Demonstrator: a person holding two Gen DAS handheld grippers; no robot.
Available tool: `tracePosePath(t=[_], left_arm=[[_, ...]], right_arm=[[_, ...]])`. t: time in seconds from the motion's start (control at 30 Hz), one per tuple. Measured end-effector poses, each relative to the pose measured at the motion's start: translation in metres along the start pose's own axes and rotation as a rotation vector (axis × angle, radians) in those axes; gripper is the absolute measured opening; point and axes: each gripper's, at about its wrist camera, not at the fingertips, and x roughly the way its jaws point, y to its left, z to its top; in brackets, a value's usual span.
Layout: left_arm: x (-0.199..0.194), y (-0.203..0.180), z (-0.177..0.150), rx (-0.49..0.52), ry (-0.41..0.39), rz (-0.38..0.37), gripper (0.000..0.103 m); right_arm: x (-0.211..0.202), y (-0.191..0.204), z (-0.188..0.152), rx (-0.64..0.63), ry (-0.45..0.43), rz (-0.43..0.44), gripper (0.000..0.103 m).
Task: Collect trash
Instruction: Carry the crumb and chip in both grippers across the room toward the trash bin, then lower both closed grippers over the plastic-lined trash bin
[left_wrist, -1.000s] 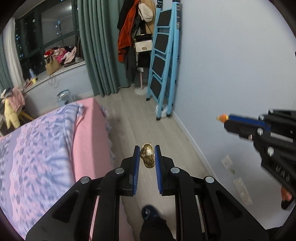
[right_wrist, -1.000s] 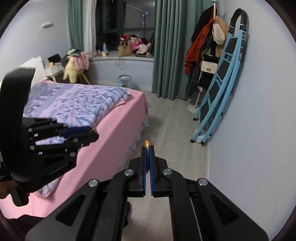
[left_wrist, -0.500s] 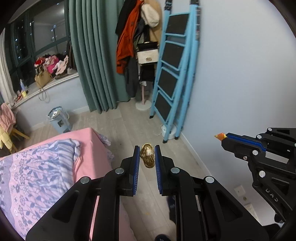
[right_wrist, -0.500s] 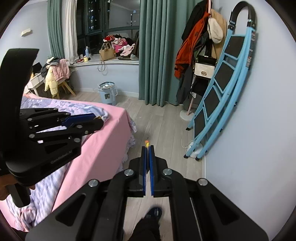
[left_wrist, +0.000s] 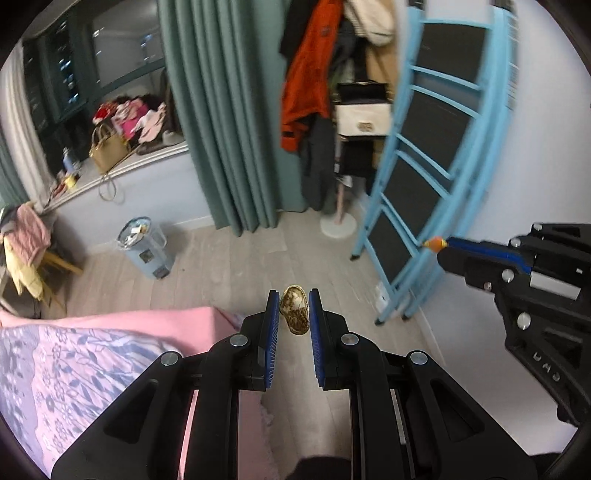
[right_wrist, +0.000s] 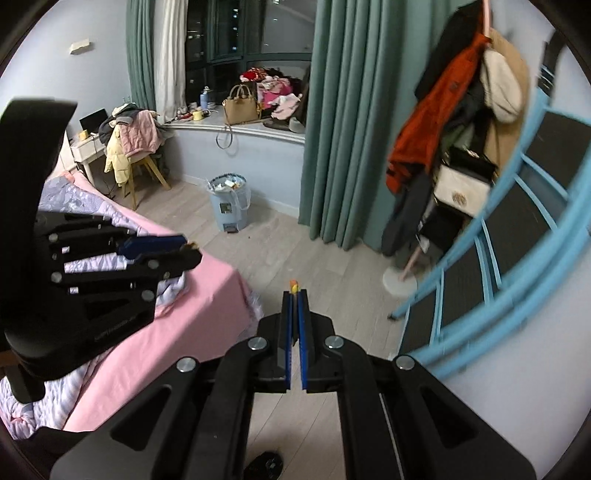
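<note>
Left gripper (left_wrist: 291, 314): clamps gold wrapper (left_wrist: 294, 309). Right gripper (right_wrist: 294, 314): pinches orange scrap (right_wrist: 293, 286). Outstanding: deposit in far-left bin (right_wrist: 229, 201).

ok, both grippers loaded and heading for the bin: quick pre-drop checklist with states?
1. Left gripper shut on the crumpled gold-brown wrapper: ok.
2. Right gripper shut on the small orange-and-yellow scrap: ok.
3. Light blue plastic-lined trash bin in view, mouth open: ok.
4. Wood floor path between the pink-sheeted bed and the green curtain unobstructed: ok.
5. Room left in the bin, already heaped near its rim: cannot tell.
6. Grippers over the bin: not ok.
</note>
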Motion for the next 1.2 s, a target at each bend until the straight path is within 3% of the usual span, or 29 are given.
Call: tracePosePath(t=[0.4, 0.5, 0.7, 1.0, 1.2], left_arm=[[0.152, 0.103, 0.128, -0.128, 0.026, 0.004, 0.015], [0.186, 0.13, 0.174, -0.087, 0.008, 0.013, 0.015], [0.245, 0.18, 0.24, -0.119, 0.018, 0.04, 0.015], [0.356, 0.272, 0.332, -0.273, 0.058, 0.196, 0.015], [0.387, 0.331, 0.38, -0.4, 0.059, 0.321, 0.015]], right_arm=[[0.164, -0.036, 0.145, -0.048, 0.044, 0.044, 0.005], [0.195, -0.047, 0.181, -0.056, 0.028, 0.033, 0.005], [0.271, -0.067, 0.248, -0.073, 0.036, 0.073, 0.005], [0.403, -0.097, 0.351, -0.215, 0.03, 0.247, 0.005], [0.464, -0.091, 0.425, -0.383, -0.012, 0.37, 0.005]])
